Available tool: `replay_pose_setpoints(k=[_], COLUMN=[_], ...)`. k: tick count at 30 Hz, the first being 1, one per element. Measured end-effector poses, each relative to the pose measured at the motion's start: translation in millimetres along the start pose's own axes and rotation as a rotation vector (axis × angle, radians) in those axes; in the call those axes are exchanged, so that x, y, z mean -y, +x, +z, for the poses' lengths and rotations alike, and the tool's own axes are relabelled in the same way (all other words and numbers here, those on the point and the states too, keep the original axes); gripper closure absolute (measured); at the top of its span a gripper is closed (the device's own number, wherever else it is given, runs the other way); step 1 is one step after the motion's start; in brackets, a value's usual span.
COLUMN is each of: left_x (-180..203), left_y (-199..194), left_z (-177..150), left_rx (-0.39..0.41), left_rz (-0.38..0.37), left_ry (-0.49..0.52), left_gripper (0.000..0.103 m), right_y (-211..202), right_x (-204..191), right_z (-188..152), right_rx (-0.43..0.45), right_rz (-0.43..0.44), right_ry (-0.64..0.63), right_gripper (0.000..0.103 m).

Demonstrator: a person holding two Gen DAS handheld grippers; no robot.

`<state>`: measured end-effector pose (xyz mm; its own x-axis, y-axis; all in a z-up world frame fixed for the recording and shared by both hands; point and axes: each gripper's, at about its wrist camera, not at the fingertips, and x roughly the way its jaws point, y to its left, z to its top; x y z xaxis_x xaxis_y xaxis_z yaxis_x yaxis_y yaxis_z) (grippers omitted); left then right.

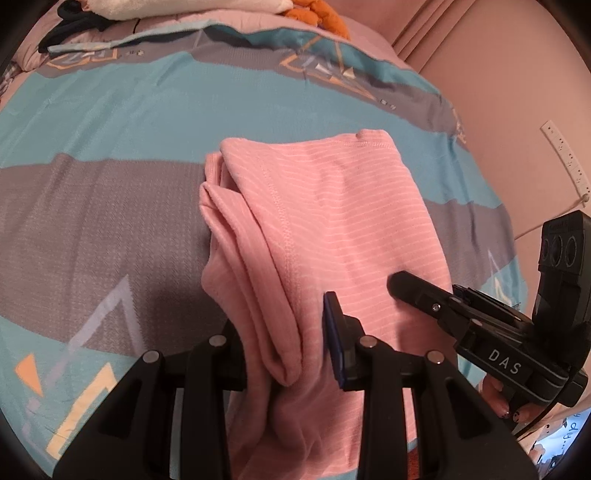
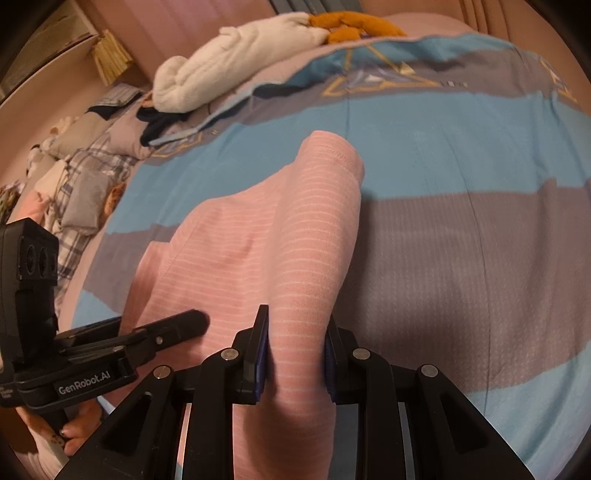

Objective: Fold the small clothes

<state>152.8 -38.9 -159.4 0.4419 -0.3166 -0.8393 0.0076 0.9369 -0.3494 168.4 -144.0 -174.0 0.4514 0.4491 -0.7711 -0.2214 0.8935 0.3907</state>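
Note:
A pink garment with thin white stripes [image 1: 332, 221] lies part-folded on the bed; it also shows in the right wrist view [image 2: 280, 236]. My left gripper [image 1: 288, 343] is shut on a thick fold of its near edge; the left finger is hidden under the cloth. My right gripper [image 2: 297, 350] is shut on a raised ridge of the same garment. The right gripper [image 1: 424, 291] shows in the left wrist view on the garment's right side. The left gripper [image 2: 184, 325] shows in the right wrist view on its left side.
The bed cover [image 1: 110, 122] has teal and grey bands with triangle prints. A white towel [image 2: 236, 62], an orange plush [image 2: 351, 24] and dark clothes [image 2: 159, 125] lie at the bed's far end. A wall [image 1: 498, 74] runs along the right.

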Motion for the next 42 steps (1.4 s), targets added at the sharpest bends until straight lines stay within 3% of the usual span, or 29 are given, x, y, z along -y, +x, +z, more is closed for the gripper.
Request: replay_pose_setpoints(k=[9,15,21,23,28,32,39,42], left_x=[-8,-7,-4,-2,5,8,9,5], left_y=[11,-7,-47,-65,-100,-120,-131,-131], left_z=[1,2,4,4,0,-8,-16,-18], left_rx=[-0.039,-0.021,0.081,0.132,0.227,0.264,0.287,0.283], left_rz=[-0.001,0.007,0.007,0.018,0.035,0.038,0.099,0.092], left_ry=[-0.03,-0.027,-0.015,0.001,0.041,0.084,0.101,0.088], left_gripper=[0.066,0.065,0.036,0.023,0.009,0.001,0.001,0.001], right_y=[7,-5,-44,-57,-88,-93,-95,-99], right_x=[10,5,-1,-5,-19,-24,-28,-31], right_z=[-5,-5,-2,0,0,-1,-5,-8], right_rx=[-0.029,-0.004,0.118,0.163,0.262,0.275,0.278,0.289], right_rz=[-0.01,-0.073,-0.075,-0.085,-0.089,-0.114,-0.143,-0.16], right_ry=[0.044,0.028,0.001,-0.017,-0.06,-0.079,-0.071,-0.081], right_gripper=[0.075,0.064,0.03,0.026,0.011,0.01,0.01,0.01])
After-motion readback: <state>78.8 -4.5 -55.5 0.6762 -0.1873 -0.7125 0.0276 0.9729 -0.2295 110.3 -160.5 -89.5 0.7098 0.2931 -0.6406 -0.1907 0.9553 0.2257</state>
